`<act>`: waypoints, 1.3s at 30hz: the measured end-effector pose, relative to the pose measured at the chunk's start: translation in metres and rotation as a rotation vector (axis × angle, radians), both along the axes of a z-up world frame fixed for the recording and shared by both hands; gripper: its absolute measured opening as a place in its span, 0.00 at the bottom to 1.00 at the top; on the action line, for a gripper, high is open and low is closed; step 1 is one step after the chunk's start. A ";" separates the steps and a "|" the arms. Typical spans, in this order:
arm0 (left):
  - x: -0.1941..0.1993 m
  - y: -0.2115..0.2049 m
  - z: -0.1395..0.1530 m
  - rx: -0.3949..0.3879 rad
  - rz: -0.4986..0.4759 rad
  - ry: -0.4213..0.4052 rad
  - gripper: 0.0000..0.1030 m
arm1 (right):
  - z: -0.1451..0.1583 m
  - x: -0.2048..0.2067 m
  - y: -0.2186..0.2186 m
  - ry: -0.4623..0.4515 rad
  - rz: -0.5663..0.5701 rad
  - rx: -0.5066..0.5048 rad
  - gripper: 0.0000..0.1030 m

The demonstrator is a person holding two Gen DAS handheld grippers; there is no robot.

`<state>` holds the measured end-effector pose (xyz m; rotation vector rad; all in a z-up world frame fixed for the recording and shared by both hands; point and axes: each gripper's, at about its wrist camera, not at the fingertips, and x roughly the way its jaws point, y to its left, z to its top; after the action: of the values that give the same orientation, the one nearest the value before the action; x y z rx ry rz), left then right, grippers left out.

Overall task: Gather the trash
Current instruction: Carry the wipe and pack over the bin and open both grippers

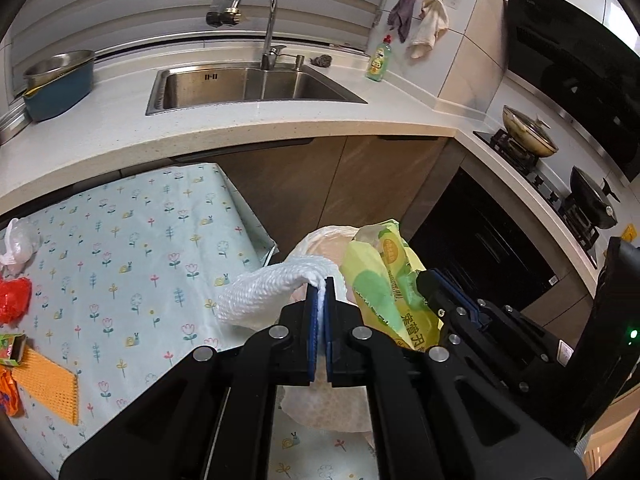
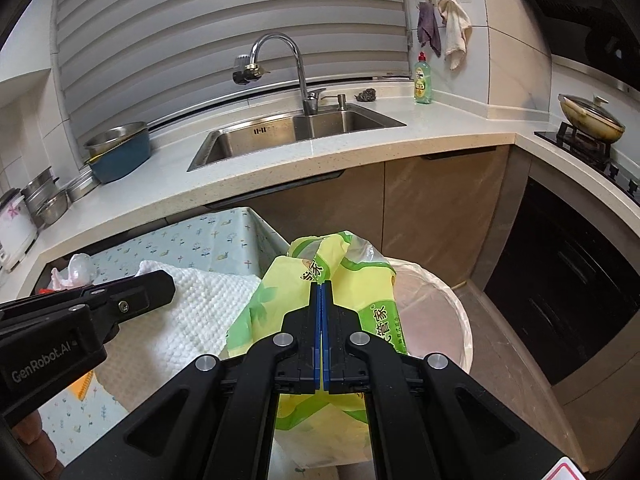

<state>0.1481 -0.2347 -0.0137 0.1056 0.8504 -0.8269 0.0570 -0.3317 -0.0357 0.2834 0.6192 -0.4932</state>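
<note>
The left claw [image 1: 322, 286] pinches a white dimpled paper towel [image 1: 256, 300]; the right claw [image 2: 321, 290] clamps a yellow-green plastic wrapper [image 2: 280, 300]. Both hang near the round, white-lined bin [image 2: 452, 300]; centre them over its mouth before letting go.

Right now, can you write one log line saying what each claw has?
left claw: shut on white paper towel | right claw: shut on yellow-green wrapper | lined bin: beneath

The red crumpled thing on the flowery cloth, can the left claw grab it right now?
Probably not yet. The left claw is shut on a white paper towel, so it would need to drop that before grabbing the red wrapper.
</note>
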 end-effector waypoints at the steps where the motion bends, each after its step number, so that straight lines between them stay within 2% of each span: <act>1: 0.000 -0.004 -0.001 0.000 -0.007 0.003 0.03 | -0.002 -0.001 -0.003 0.004 -0.001 0.004 0.01; 3: 0.001 -0.010 -0.004 -0.001 -0.009 0.018 0.03 | -0.004 -0.002 -0.007 0.006 -0.012 0.009 0.01; 4: 0.002 -0.011 -0.006 0.002 -0.004 0.023 0.05 | -0.005 -0.003 -0.009 0.001 -0.020 0.008 0.05; 5: 0.003 -0.012 -0.007 0.004 -0.003 0.028 0.08 | -0.005 -0.004 -0.011 0.000 -0.025 0.010 0.06; 7: 0.004 -0.013 -0.010 0.006 0.005 0.040 0.22 | -0.005 -0.005 -0.013 -0.003 -0.032 0.014 0.10; 10: 0.005 -0.012 -0.011 0.005 0.023 0.033 0.33 | -0.005 -0.008 -0.015 -0.005 -0.040 0.007 0.16; 14: 0.006 -0.009 -0.010 0.004 0.035 0.026 0.39 | -0.003 -0.009 -0.014 -0.013 -0.041 -0.004 0.21; 24: 0.012 0.008 -0.001 -0.008 0.073 0.008 0.40 | 0.009 -0.009 -0.005 -0.033 -0.026 -0.019 0.26; 39: 0.021 0.066 0.012 0.000 0.190 -0.054 0.40 | 0.019 0.007 0.038 -0.046 0.053 -0.034 0.28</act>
<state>0.1690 -0.1685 -0.0021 0.0454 0.7964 -0.6433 0.0635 -0.2939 -0.0167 0.2454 0.5718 -0.4447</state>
